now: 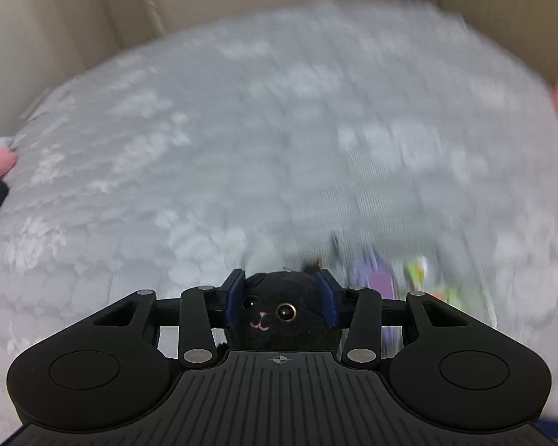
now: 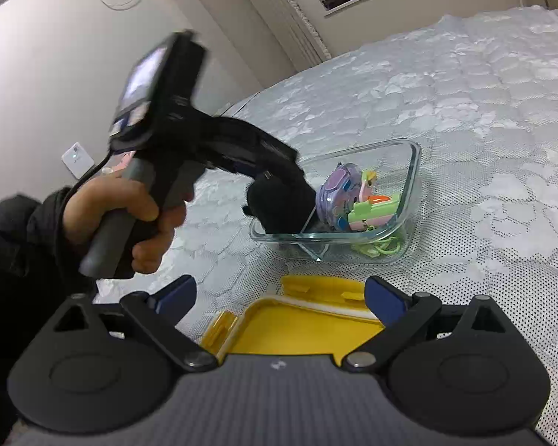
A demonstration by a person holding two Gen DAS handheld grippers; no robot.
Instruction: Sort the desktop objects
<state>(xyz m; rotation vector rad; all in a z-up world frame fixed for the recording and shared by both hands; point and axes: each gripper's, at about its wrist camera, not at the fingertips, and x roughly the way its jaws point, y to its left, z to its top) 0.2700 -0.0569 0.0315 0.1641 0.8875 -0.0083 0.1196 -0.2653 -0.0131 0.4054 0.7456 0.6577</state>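
The left gripper (image 1: 281,299) pinches a black plush cat (image 1: 279,312) between its blue pads, holding it over the near left corner of a glass container (image 2: 414,171) on the lace tablecloth (image 2: 483,111). Inside lie a purple toy (image 2: 338,193) and a green toy (image 2: 372,212). The right gripper (image 2: 281,297) hovers with jaws spread above a yellow lid (image 2: 297,327).
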